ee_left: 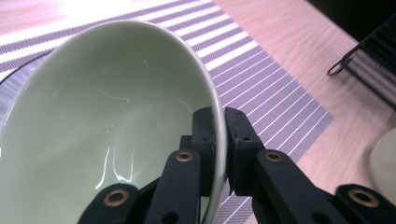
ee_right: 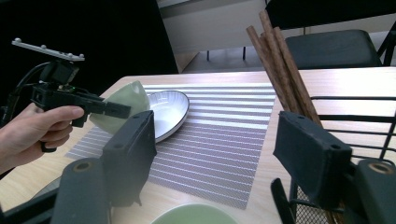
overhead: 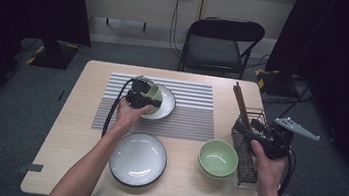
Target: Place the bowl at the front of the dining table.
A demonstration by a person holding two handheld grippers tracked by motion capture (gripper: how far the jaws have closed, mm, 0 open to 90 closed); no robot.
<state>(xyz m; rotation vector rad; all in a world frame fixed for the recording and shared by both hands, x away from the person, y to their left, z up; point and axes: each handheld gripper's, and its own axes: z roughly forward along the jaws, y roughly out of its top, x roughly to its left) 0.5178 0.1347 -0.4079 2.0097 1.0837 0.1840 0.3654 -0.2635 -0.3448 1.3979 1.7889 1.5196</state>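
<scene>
**Left claw clamps a green bowl's rim over the far plate; right claw gapes by the rack**

Nearest the person, on the wooden desk (overhead: 66,140), lies an empty grey plate (overhead: 138,159) with a dark rim. Just to its right sit stacked green bowls (overhead: 218,158), upright and apart from the plate.

At the desk's right edge the right claw (ee_right: 215,154) is held in the person's right hand (overhead: 270,171), close beside the black wire rack (overhead: 244,154). Its jaws stand wide apart with nothing between them; the right gripper view looks through the gap across the striped placemat (ee_right: 224,135). Brown chopsticks (overhead: 241,106) rise tilted out of the rack.

Farther in, over the placemat, the left hand (overhead: 129,113) holds the left claw (ee_left: 219,135). Its jaws are closed narrowly on the rim of a pale green bowl (ee_left: 102,121), one jaw inside the wall and one outside. The bowl is tipped steeply onto its side, its hollow facing the left gripper view. It hangs at the near-left edge of a white ridged plate (ee_right: 170,109) that rests on the placemat; whether bowl and plate touch I cannot tell.

Beyond the desk stands a black folding chair (overhead: 221,46) on grey carpet, before a pale wall.
</scene>
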